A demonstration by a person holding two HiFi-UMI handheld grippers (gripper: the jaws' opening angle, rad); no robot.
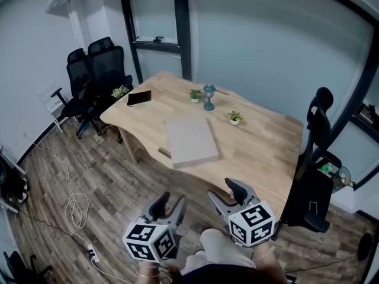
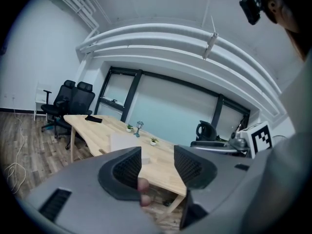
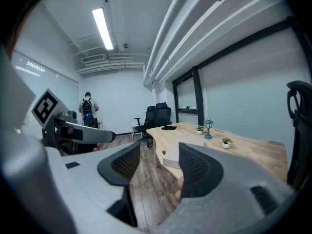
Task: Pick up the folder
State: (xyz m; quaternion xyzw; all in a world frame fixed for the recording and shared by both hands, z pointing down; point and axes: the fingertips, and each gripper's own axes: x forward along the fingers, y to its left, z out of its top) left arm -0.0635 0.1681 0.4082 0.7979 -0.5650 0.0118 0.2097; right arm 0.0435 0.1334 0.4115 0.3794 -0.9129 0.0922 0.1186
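The folder (image 1: 190, 141) is a flat pale grey slab lying on the near part of the wooden table (image 1: 260, 152), its corner at the table's front edge. Both grippers hang in front of the table, above the floor and short of the folder. In the head view my left gripper (image 1: 169, 209) and right gripper (image 1: 228, 197) stand side by side, jaws apart. The left gripper view shows the left gripper (image 2: 157, 165) open and empty, the folder (image 2: 124, 143) beyond it. The right gripper (image 3: 158, 164) is likewise open and empty, with the folder (image 3: 171, 153) ahead.
On the table stand small potted plants (image 1: 235, 118), a little blue lamp (image 1: 208, 96) and a black flat item (image 1: 139, 97). Black office chairs (image 1: 98, 76) stand at the left end, another chair (image 1: 314, 170) at the right. A cable (image 1: 76, 209) lies on the floor. A person (image 3: 88, 108) stands far off.
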